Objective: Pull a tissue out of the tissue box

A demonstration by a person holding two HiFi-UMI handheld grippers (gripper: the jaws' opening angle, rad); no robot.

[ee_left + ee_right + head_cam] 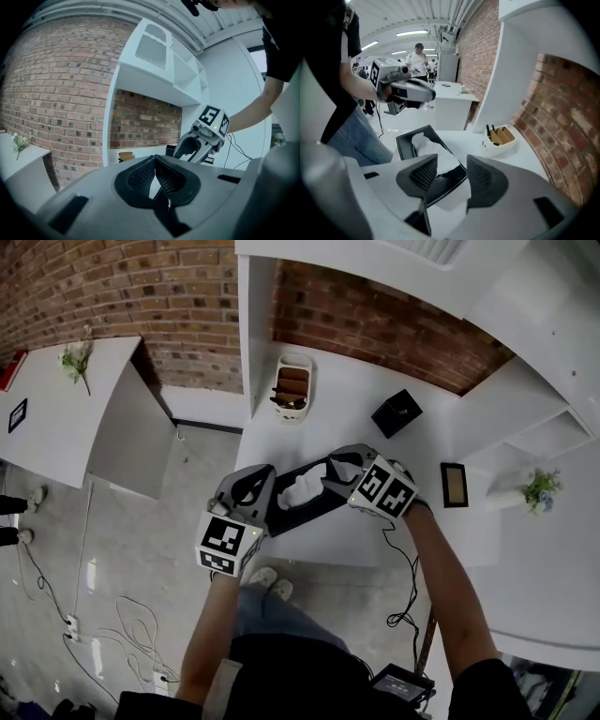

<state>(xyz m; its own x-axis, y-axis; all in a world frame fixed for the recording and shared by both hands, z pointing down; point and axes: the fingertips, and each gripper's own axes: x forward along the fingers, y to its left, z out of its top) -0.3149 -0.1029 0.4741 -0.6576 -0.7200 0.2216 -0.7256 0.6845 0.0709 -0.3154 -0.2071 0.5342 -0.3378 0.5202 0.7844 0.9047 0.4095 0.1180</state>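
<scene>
My right gripper [452, 174] has its fingers spread apart with nothing clamped. Its own view looks between them at the black tissue box [408, 140], which lies on the white counter [520, 159] with a crumpled tissue [432, 149] standing out of its top slot. That view also shows my left gripper [430, 93] held up clear of the box, on its far side. The left gripper view points over the counter at the brick wall [61, 103]. It shows the left fingers pressed together at the tips, with a white sliver lower in the gap that I cannot identify. Only the head view shows the box lying between both grippers, with a white holder [293, 386] and a small black box [396, 413] farther back.
</scene>
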